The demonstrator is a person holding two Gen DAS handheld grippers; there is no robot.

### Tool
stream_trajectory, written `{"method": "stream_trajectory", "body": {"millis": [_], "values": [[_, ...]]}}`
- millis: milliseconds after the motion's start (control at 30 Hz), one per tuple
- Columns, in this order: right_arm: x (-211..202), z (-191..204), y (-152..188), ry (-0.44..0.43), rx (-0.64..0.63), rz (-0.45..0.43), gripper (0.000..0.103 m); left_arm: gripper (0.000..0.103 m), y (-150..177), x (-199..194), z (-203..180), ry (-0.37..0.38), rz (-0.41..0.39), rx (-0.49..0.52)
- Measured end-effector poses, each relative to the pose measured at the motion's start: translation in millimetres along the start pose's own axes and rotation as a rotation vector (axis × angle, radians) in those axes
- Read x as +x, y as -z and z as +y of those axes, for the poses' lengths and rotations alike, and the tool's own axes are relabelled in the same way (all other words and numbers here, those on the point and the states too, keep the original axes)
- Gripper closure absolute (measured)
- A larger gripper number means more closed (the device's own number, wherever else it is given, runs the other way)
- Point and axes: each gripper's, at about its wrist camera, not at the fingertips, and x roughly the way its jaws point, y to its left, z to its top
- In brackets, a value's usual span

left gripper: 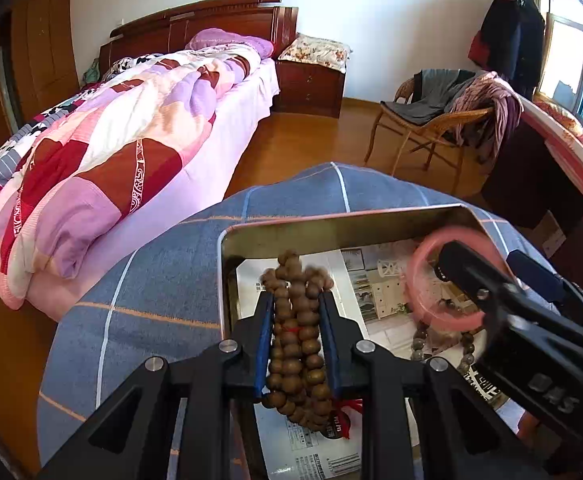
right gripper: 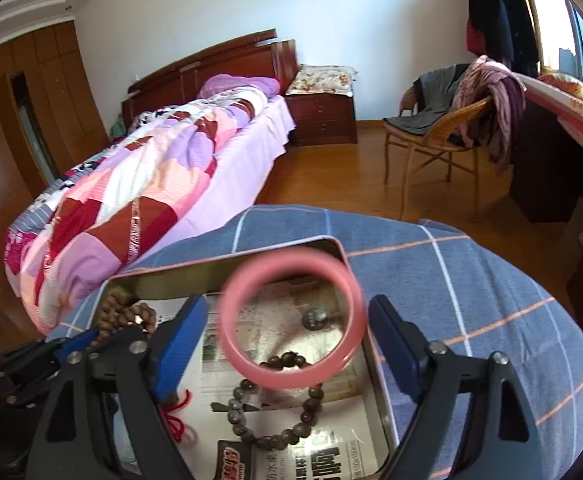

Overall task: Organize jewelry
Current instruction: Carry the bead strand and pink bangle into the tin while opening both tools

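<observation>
Left wrist view: the left gripper (left gripper: 296, 308) squeezed the brown bead string (left gripper: 296, 344) over the tin tray (left gripper: 227, 276); the pink bangle (left gripper: 447, 276) sat at 2 o'clock.

Right wrist view: the right gripper (right gripper: 287, 320) was wide apart, pink bangle (right gripper: 227, 320) loose between its fingers, above the dark bead bracelet (right gripper: 275, 404) at 6 o'clock

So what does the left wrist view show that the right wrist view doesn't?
Only the left wrist view: the left gripper shut on the brown beads, held above the tin.
Only the right wrist view: the right gripper open, its fingers either side of the bangle without touching it, and the whole dark bracelet lying on the printed paper inside the tin.
Both: tin, bangle, brown beads, checked cloth, bed.
</observation>
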Motion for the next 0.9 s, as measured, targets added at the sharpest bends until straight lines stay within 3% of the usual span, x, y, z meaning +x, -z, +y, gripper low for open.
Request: {"method": "stream_trajectory", "body": {"millis": [133,233,300,333,600,900], "values": [[-9,-8,-3,-0.044,0.052,-0.034,0.012,0.077,-3,-3,-4,-0.018,0.000,0.005],[-21,-8,-5,-0.016,0.050,-0.064,0.012,0.053,-5,-12,-6,-0.026,-0.013,0.015],[-29,-7,-5,0.007,0.048,-0.078,0.012,0.029,-3,-25,-7,-0.032,-0.050,0.014],[-32,-6,-4,0.016,0.046,-0.083,0.012,0.027,-2,-31,-7,-0.038,-0.065,0.012],[-83,-5,20,0.073,0.032,-0.113,0.012,0.026,18,-64,-5,-0.059,-0.071,0.019],[-124,0,56,0.093,0.008,-0.076,0.012,0.026,55,-103,-6,-0.077,-0.085,0.036]]}}
